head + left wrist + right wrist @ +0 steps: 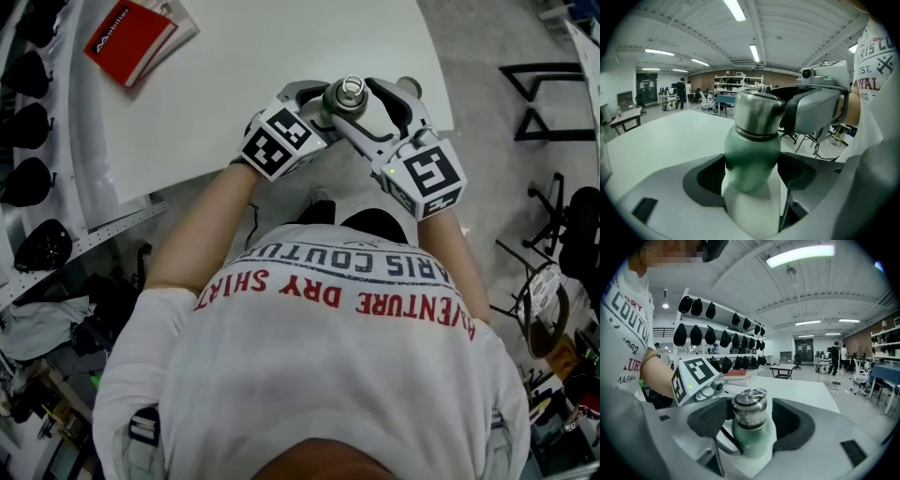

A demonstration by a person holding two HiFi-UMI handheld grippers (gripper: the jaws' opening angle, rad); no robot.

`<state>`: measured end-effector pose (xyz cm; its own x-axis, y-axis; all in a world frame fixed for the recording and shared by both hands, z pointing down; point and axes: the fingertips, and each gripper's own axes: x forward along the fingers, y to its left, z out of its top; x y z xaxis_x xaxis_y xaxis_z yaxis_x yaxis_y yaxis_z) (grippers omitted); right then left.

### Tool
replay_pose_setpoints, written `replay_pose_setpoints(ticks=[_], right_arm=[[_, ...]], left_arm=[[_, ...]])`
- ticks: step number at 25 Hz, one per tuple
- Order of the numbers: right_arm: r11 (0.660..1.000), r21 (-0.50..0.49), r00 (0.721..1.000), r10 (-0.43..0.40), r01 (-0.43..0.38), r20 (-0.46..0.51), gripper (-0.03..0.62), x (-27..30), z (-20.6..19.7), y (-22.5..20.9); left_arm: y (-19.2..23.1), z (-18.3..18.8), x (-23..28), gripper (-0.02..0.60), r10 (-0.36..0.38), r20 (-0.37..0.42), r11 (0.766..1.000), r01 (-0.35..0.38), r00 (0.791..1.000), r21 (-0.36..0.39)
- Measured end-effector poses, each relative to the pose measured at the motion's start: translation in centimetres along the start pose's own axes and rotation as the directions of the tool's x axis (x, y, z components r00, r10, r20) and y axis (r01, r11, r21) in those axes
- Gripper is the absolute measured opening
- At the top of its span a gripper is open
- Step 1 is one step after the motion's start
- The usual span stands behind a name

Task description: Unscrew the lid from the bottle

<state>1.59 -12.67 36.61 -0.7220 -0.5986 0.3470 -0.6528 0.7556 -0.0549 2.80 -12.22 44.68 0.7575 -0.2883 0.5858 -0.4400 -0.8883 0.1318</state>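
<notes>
One bottle (752, 152), one lid (750, 408), two grippers, one red book (131, 39) at 10 o'clock. The left hand-held gripper (751, 176), reaching in from 8 o'clock, is clamped on the green body. The right hand-held gripper (752, 423), from 4 o'clock, stands wide around the lid, one pad clear of it. The head view shows only the lid end-on, at the surface's (234, 84) near edge; the gripper views show the body. The bottle's long axis is roughly vertical, lid up.
</notes>
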Motion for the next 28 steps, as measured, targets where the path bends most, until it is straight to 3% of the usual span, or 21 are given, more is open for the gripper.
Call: replay_pose_setpoints(ticks=[10,14,22,28], right_arm=[[0.997,0.012,0.997,-0.078,0.078,0.021,0.250,0.58,0.08,-0.05],[0.996,0.000,0.996,-0.091,0.091,0.019,0.247,0.61,0.09,-0.06],[0.997,-0.031,0.998,-0.068,0.068,-0.006,0.242,0.78,-0.04,0.01],[0.999,-0.039,1.000,-0.006,0.005,-0.014,0.242,0.20,-0.19,-0.16]], left_arm=[[0.27,-0.07,0.02,0.364,0.115,0.008,0.990,-0.114,0.993,-0.086],[0.22,-0.05,0.05,0.364,0.127,0.000,0.987,-0.126,0.992,-0.098],[0.38,-0.18,0.01,0.364,0.096,-0.015,0.995,-0.096,0.995,-0.040],[0.05,0.10,0.31,0.364,0.019,-0.034,0.998,-0.017,0.999,0.059]])
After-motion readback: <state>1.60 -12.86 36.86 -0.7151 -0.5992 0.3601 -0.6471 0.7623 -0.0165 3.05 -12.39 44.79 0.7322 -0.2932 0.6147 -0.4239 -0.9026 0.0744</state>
